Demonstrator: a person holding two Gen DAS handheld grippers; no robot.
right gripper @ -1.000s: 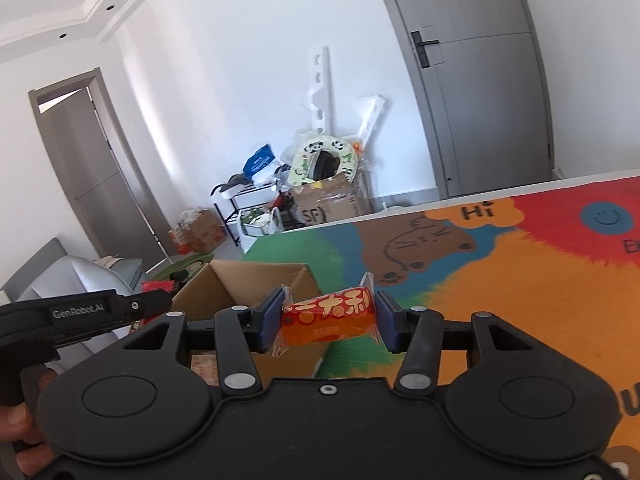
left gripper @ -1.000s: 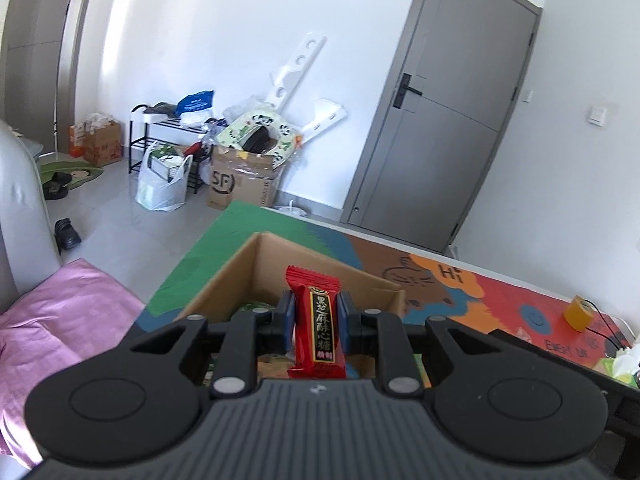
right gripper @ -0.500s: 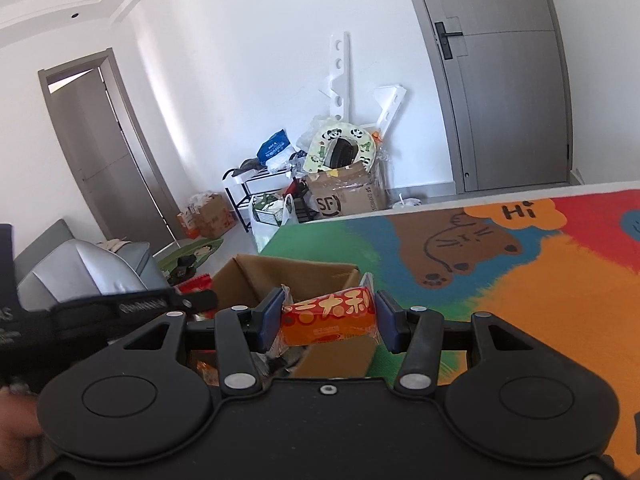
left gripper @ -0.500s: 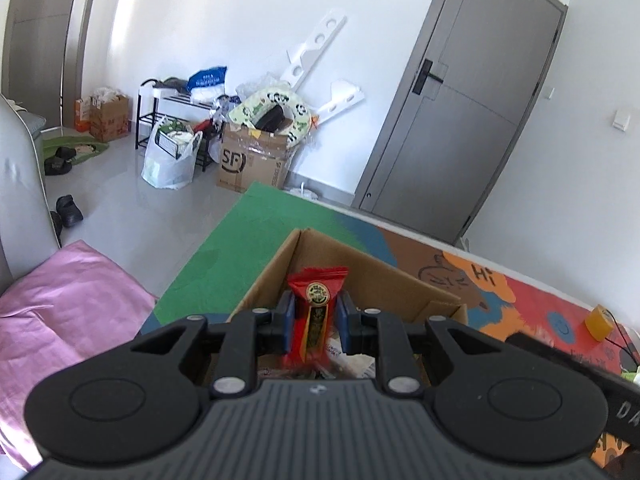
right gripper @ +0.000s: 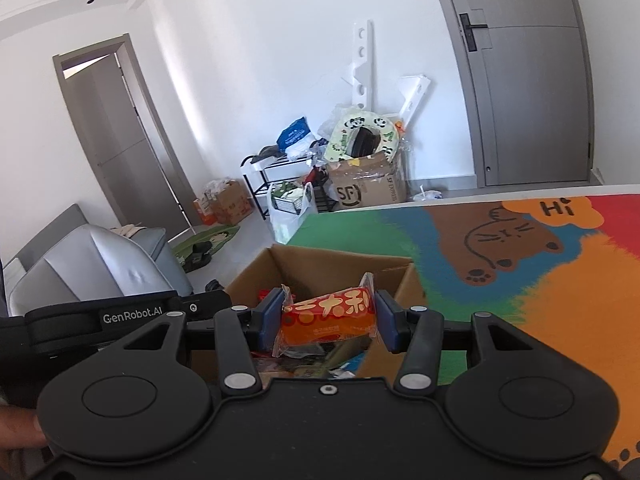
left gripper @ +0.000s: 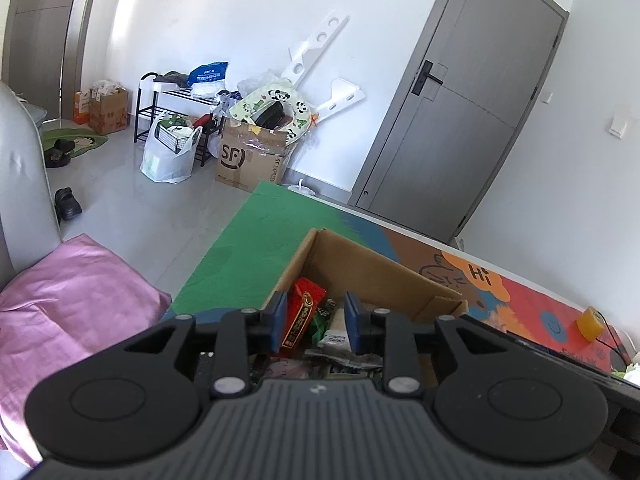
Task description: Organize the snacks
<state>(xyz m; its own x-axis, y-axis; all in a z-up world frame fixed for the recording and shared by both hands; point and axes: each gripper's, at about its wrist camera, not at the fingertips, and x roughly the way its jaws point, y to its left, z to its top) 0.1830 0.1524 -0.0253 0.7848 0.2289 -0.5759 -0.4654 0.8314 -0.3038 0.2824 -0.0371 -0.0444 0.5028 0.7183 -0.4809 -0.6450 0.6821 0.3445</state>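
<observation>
An open cardboard box holds several snack packets on the colourful table mat. My left gripper is open above the box; a red snack packet leans against its left finger, tilted into the box. My right gripper is shut on an orange snack packet and holds it over the same box. The left gripper's body shows at the left of the right wrist view.
The mat spreads right of the box. A yellow tape roll and a cable lie at the table's far right. Beyond the table edge are a pink cushion, a grey sofa and floor clutter near the door.
My left gripper has opened over the box and the red packet has tipped out of its grip. My right gripper has carried the orange packet closer over the box.
</observation>
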